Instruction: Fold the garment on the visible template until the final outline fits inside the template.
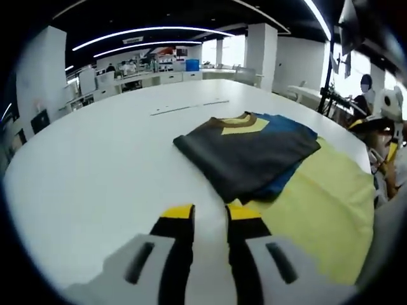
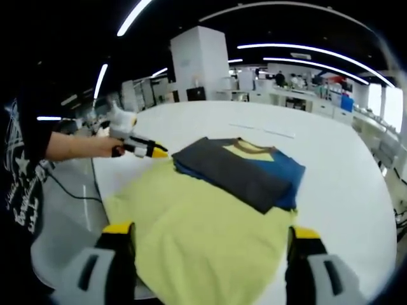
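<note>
Neatly folded dark garment point(image 2: 241, 168), blue edges, yellow template point(image 2: 203, 244) beneath

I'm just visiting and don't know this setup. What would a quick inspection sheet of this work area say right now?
Surface: white table, large and rounded.
Job's things: folded garment, dark grey and blue with a yellow collar, lying on a pale yellow template.
Clutter: nothing seen near the garment.
Grippers: left gripper over the table beside the template, jaws a little apart, holding nothing; right gripper with jaws wide apart over the template, holding nothing.
Cables: a dark cable hangs beyond the table edge.
Surroundings: open office with white pillar, desks, ceiling light strips, people far off.
</note>
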Motion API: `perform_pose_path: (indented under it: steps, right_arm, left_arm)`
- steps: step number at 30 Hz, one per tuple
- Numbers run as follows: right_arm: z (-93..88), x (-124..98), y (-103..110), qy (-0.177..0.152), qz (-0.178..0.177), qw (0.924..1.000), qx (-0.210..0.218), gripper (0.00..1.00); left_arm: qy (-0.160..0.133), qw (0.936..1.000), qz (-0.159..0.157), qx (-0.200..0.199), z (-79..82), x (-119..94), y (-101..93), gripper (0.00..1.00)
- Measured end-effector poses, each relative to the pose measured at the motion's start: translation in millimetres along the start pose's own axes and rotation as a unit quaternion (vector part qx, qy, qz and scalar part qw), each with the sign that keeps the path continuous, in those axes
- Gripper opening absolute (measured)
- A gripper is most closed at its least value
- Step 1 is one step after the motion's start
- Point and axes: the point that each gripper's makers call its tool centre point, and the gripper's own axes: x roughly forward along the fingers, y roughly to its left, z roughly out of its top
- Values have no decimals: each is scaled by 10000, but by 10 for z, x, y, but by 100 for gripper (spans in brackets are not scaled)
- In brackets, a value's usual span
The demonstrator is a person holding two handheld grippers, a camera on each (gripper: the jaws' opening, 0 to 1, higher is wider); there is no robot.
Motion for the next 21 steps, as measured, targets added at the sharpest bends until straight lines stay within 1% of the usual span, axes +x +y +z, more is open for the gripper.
perform_pose_path:
  steps: [6, 10, 13, 17, 21]
  right_arm:
    - [-21, -13, -31, 9, -52, 10000, 42, 100]
    - [-28, -4, -39, 10, -61, 10000, 63, 100]
    - [-28, 1, -39, 3, -62, 10000, 67, 100]
    - [-41, 1, -45, 27, -66, 10000, 53, 100]
    - [-47, 9, -61, 27, -62, 10000, 67, 100]
  left_arm:
    - [-9, 9999, -87, -95, -9, 59, -40, 15]
    - [52, 9999, -129, -81, -26, 110, -76, 15]
    - [39, 9998, -175, -86, -17, 127, -101, 15]
    - [48, 9997, -206, -108, 12, 131, -172, 13]
    - [52, 9994, -239, -250, 7, 161, -190, 9]
